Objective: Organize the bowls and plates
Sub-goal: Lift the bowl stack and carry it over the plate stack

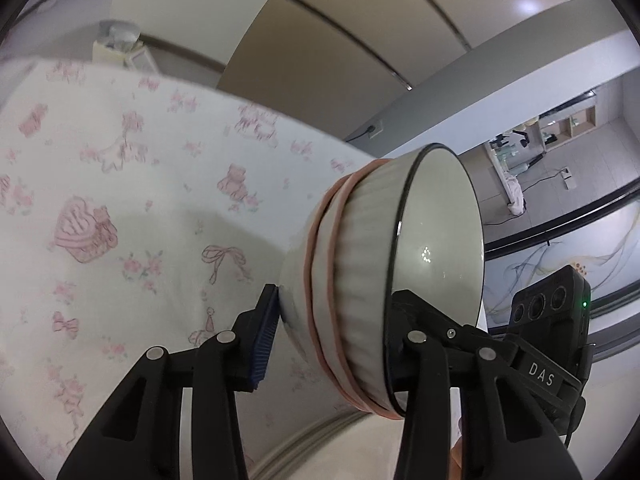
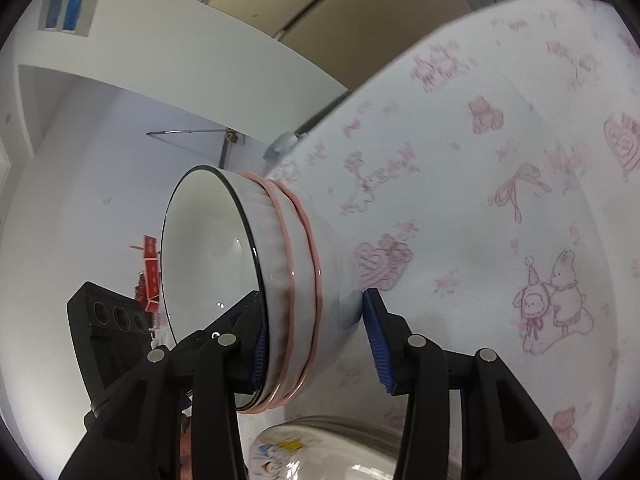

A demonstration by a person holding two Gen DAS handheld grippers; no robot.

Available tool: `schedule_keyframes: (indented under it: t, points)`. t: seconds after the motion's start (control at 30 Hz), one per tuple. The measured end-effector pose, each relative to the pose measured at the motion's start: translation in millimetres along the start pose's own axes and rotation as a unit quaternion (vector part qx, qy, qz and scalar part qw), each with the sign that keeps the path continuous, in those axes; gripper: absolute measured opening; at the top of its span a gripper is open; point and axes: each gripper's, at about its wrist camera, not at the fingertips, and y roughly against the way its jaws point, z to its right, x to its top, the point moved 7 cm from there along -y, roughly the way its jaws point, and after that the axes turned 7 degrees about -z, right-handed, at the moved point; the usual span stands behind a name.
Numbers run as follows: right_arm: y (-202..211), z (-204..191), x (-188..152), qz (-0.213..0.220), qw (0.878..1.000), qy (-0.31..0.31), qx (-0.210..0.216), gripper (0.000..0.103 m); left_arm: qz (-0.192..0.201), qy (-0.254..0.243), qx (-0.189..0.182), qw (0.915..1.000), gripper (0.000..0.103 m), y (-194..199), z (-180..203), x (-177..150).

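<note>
Each gripper clamps a ribbed white bowl turned on its side above the pink-printed tablecloth [image 1: 120, 208]. The left gripper [image 1: 336, 332], partly closed, holds its bowl [image 1: 360, 264] with one pad on the base and one finger inside the dark rim. The right gripper [image 2: 316, 344] grips its bowl [image 2: 276, 276] likewise, above a cartoon-printed dish [image 2: 320, 452].

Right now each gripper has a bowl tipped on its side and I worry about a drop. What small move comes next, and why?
Probably turn the left gripper until its bowl sits upright, then lower it. Its jaws clamp base and inside wall, with the rim facing sideways over the tablecloth. The right gripper grips its bowl the same way, above a plate.
</note>
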Motion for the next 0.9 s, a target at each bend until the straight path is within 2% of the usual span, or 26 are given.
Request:
schedule_keyframes:
  t: [0.2,0.37,0.53,0.73,0.9]
  points:
    - [29.0,-26.7,-8.4,0.026,0.999,0.023,0.006,0.046,0.036,-0.031,0.005,0.9988,0.040,33.0,25.7,-5.3]
    - [65.6,-48.7,-23.1,0.067,0.997,0.046,-0.011,0.045,0.053,-0.030,-0.022,0.9979,0.040,56.5,44.0,-16.4]
    - [103.6,-83.8,-35.4,0.114,0.990,0.080,0.003,0.045,0.095,-0.051,-0.032,0.9936,0.039,91.9,71.9,-28.2]
    - [120.3,-94.4,-44.6,0.103,0.991,0.082,0.011,0.045,0.069,-0.052,-0.048,0.9951,0.040,103.0,77.2,-36.1]
    - [117.8,-87.9,-68.8,0.090,0.993,0.079,-0.020,0.045,0.046,-0.048,-0.041,0.9970,0.041,97.4,70.0,-58.5]
